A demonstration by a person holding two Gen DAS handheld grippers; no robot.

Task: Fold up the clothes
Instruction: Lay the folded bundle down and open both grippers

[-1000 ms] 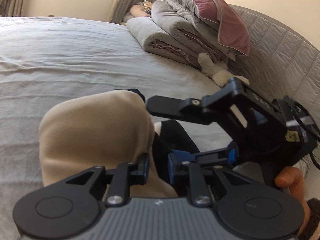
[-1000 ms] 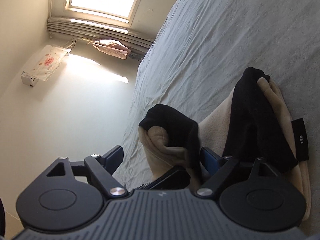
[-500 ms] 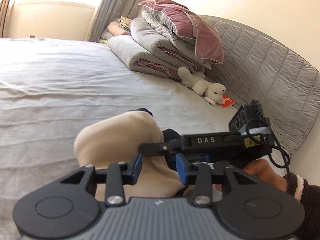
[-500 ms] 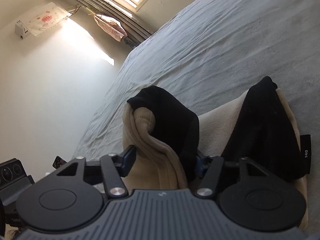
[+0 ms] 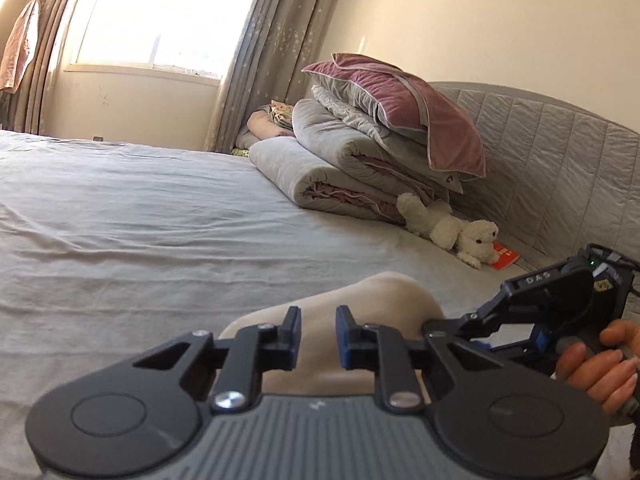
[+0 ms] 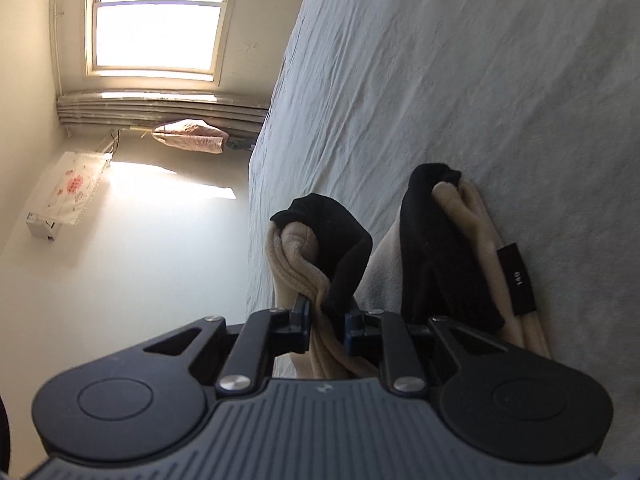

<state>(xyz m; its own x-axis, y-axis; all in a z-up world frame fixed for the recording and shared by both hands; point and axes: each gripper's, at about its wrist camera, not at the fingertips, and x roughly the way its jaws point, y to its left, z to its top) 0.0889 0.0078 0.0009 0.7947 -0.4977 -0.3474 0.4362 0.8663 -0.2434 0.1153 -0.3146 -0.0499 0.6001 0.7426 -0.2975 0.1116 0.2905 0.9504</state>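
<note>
— Beige fleece with black cuffs: where is the garment (image 6: 460, 248)?
— On the bed sheet (image 6: 480, 80), just ahead of both tools. The right gripper (image 6: 326, 330) is closing on one raised cuff, cloth between its pads.
— And the left gripper (image 5: 318, 338)?
— Also closing, narrow gap, fleece in front; whether it pinches, I cannot tell.
— Risk?
— Probably thick fleece slipping from a shallow bite, so the fold collapses.

The left gripper (image 5: 318, 336) body hides the beige garment's (image 5: 380, 300) near part beneath it.
</note>
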